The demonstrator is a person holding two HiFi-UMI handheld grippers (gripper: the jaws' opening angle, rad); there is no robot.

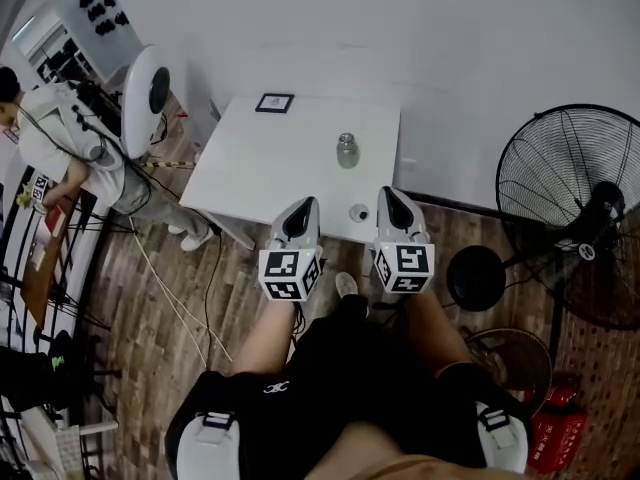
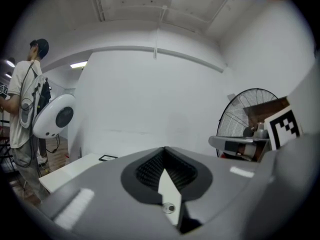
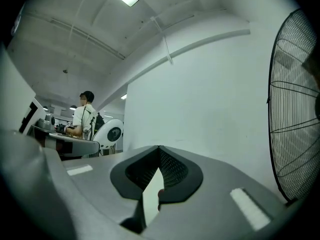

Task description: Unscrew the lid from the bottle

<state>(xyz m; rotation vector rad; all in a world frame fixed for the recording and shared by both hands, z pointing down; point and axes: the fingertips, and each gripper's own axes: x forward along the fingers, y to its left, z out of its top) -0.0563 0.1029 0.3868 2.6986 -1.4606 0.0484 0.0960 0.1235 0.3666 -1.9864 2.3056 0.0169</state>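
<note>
Bottle (image 1: 347, 151) stands mid-desk (image 1: 250, 168); left tool (image 1: 306, 204) and right tool (image 1: 389, 194), both closed and empty, by its near edge.

So the white bench (image 1: 250, 168) has a small bottle (image 1: 347, 151) standing upright toward its right side, and a little round thing (image 1: 359, 213) lies apart from it near the front edge. A black-framed card (image 1: 274, 103) sits at the far edge. Left tongs (image 1: 308, 205) and right tongs (image 1: 388, 195) hover side by side over the near edge, both closed up and empty. There's a big fan (image 1: 585, 218) on the wood floor (image 1: 150, 318) to the right, and a person (image 1: 50, 133) off to the left.
</note>
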